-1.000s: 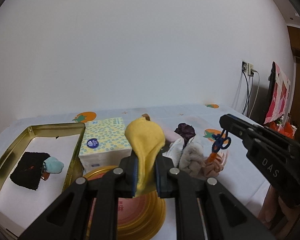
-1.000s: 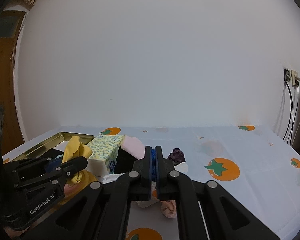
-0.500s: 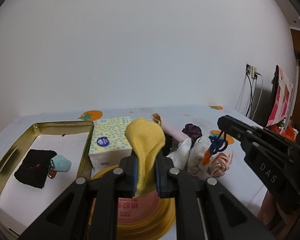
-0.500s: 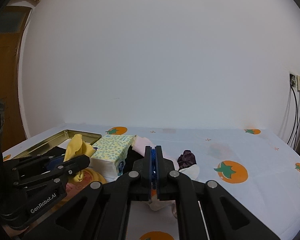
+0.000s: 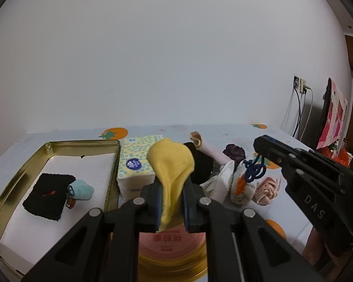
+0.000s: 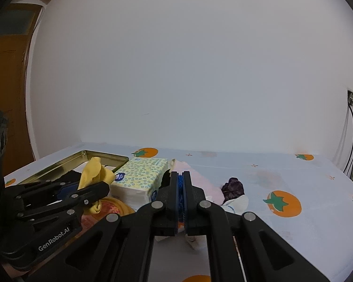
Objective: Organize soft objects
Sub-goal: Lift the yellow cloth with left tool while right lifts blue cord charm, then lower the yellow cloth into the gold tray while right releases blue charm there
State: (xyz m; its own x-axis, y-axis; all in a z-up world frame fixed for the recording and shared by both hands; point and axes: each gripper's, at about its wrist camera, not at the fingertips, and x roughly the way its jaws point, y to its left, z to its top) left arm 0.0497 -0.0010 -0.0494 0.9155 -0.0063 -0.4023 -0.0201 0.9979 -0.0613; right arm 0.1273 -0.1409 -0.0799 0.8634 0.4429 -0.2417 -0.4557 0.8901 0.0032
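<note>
My left gripper (image 5: 172, 188) is shut on a yellow cloth (image 5: 170, 162) and holds it above a round gold tin lid (image 5: 171, 249). My right gripper (image 6: 180, 181) is shut on the blue cord (image 5: 254, 171) of an orange charm (image 5: 240, 185), lifted over a pile of soft things: a white cloth (image 5: 223, 181), a pink scrunchie (image 5: 268, 188), a purple scrunchie (image 5: 234, 151). The gold tray (image 5: 23, 171) at left holds a black cloth (image 5: 48, 195) and a light-blue soft item (image 5: 82, 189).
A dotted tissue pack (image 5: 136, 162) stands beside the tray's right wall. A pink roll (image 5: 209, 150) and a black cloth (image 5: 201, 164) lie behind the pile. Wall sockets with cables (image 5: 301, 94) are at the far right. The tablecloth (image 6: 294, 188) has orange-fruit prints.
Both grippers have risen and drawn back a little. The blue cord with the orange charm hangs higher over the pile. The yellow cloth stays clamped.
</note>
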